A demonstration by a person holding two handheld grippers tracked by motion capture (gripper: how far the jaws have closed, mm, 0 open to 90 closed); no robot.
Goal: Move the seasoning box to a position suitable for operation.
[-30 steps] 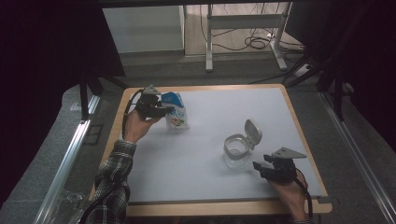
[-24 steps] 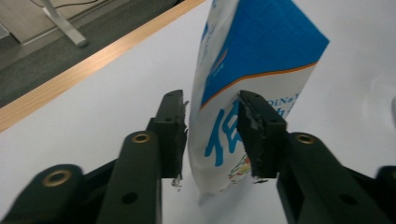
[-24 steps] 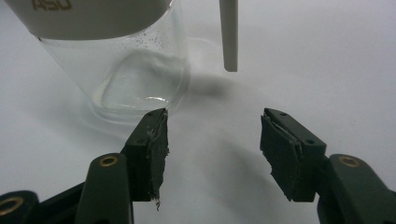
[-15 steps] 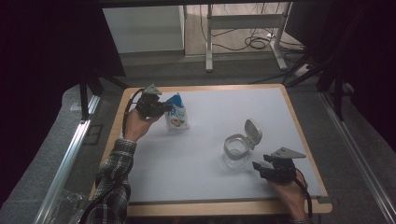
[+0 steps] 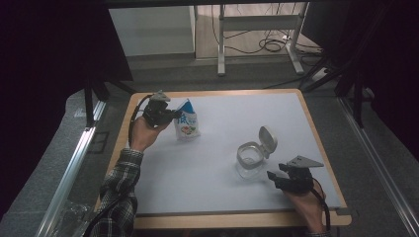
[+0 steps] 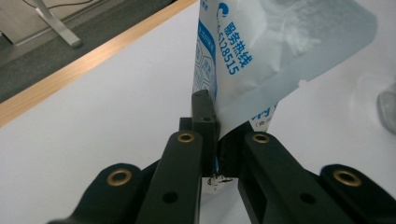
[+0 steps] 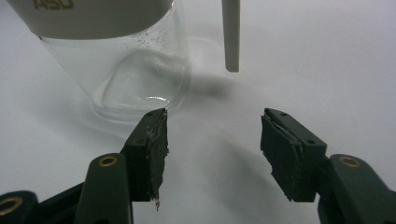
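Left gripper [image 6: 211,135] apparently pinching pouch [image 6: 261,51].

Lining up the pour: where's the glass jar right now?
In the high view the glass jar stands right of centre on the white table, lid open, just ahead of the open right gripper.

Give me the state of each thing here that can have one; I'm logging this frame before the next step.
Pouch: upright on the table, pinched at one edge.
Glass jar: standing, flip lid open and tilted up, looks empty.
Left hand-held gripper: shut on the pouch.
Right hand-held gripper: open, empty, near the jar but apart from it.
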